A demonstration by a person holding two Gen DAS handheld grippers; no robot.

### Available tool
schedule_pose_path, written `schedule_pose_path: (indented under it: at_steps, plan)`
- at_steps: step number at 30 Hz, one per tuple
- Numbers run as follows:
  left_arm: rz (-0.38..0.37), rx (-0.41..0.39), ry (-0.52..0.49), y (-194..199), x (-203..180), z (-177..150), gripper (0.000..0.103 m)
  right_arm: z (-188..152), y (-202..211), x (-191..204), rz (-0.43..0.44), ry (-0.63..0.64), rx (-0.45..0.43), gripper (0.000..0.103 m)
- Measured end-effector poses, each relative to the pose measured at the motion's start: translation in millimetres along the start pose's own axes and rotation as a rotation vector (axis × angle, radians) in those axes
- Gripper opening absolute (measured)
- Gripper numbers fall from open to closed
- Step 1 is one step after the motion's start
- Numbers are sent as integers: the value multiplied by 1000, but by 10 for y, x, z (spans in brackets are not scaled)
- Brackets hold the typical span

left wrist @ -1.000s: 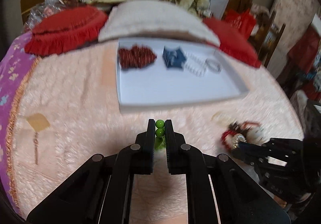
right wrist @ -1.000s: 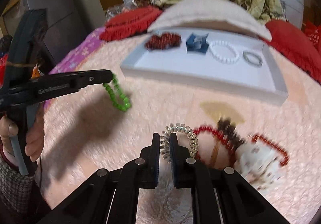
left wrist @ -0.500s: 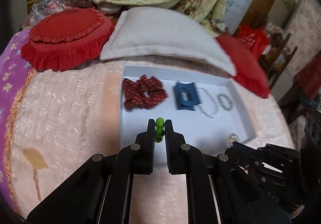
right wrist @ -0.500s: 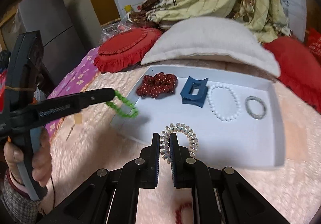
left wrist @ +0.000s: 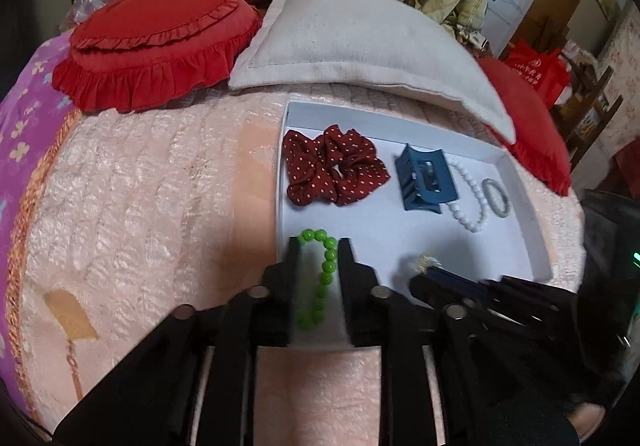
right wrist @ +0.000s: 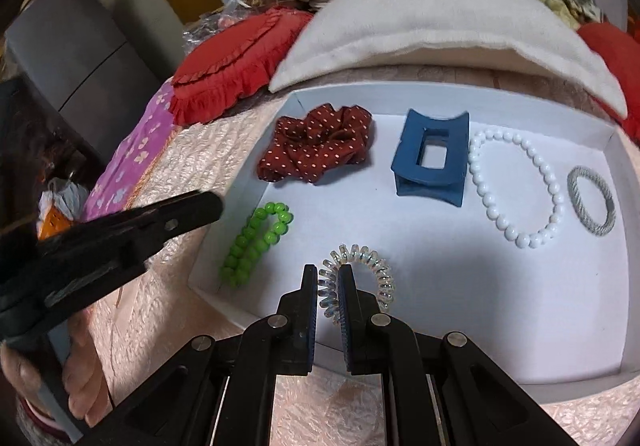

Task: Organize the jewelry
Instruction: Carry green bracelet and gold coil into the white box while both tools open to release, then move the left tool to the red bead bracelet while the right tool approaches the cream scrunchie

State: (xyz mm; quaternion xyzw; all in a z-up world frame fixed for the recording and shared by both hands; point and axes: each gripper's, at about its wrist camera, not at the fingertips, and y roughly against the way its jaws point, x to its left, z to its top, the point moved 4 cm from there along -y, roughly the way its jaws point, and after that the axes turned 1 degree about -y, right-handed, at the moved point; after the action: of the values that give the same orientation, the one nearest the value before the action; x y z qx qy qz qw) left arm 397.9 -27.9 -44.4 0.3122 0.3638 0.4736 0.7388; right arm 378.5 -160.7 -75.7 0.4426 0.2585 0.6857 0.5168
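While my left gripper [left wrist: 319,252] opens over the white tray [right wrist: 520,346], its green bead bracelet [right wrist: 256,242] lies freed inside; my right gripper [right wrist: 328,278], pinching the clear spiral hair tie [right wrist: 370,266], may snag coils on release.

Soft indoor light, fisheye-warped edges, slight blur
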Motion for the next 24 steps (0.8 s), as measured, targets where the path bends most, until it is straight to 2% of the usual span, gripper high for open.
schedule_pose_path:
  at_steps: [3, 7, 11, 15, 20, 24]
  plan:
    - [0, -33, 12, 214, -13, -69, 29, 11, 43, -8, -1, -11, -5, 13]
    - [35, -70, 16, 525, -44, -208, 30, 27, 262, 58, -15, 3, -48, 30]
    - [64, -82, 81, 820, -13, -433, 31, -58, 502, 88, -65, 42, -70, 30]
    - [66, -117, 167, 1029, 66, -711, 31, -245, 464, 75, -120, 64, -21, 30]
    - [183, -187, 153, 1085, 166, -908, 31, -313, 304, -6, -175, 29, 9, 30]
    - [194, -178, 153, 956, 279, -981, 31, -244, 176, -20, -225, 18, 28, 30]
